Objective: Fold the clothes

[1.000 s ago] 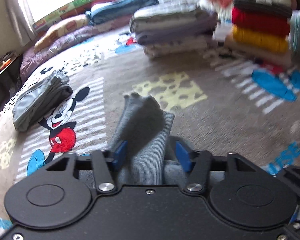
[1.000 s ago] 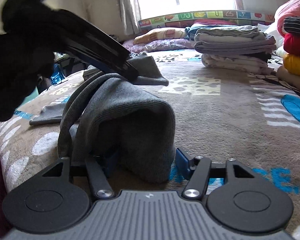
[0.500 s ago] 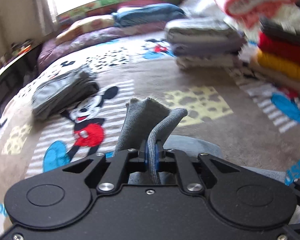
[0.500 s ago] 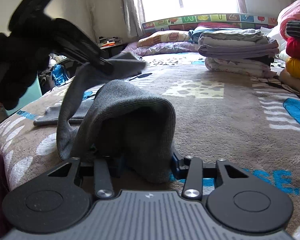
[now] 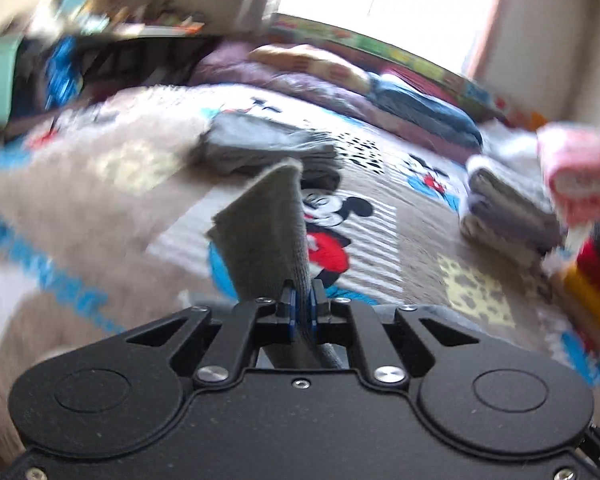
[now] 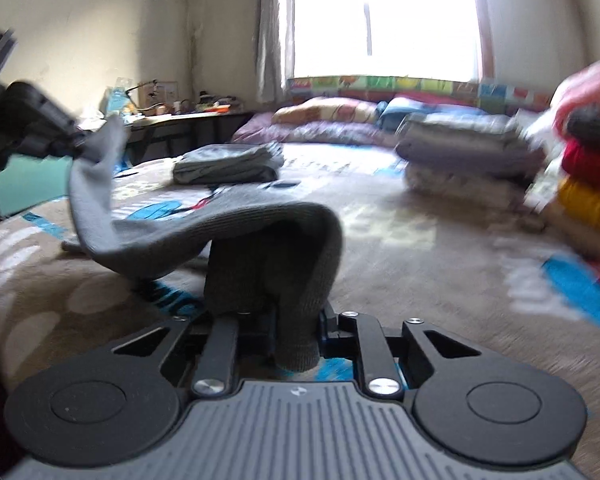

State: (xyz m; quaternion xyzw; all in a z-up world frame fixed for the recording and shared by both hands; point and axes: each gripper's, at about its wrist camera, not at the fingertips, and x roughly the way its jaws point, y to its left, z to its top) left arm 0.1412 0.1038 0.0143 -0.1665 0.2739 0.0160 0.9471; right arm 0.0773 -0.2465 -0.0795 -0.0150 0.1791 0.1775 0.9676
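Grey ribbed knit garment [image 6: 236, 232], slung above the cartoon-print blanket [image 6: 420, 272] between both tools: one edge pinched in the left tongs [image 5: 301, 312], pressed together on the cloth, the other bunched in the right tongs [image 6: 296, 320], clamped on a thick fold. Best done by drawing the two ends level and taut, then lowering flat before releasing, edge matched to edge. Open blanket ahead for laying down; folded grey pile [image 6: 228, 164] beyond, stacked folded clothes [image 6: 468, 152] well right.
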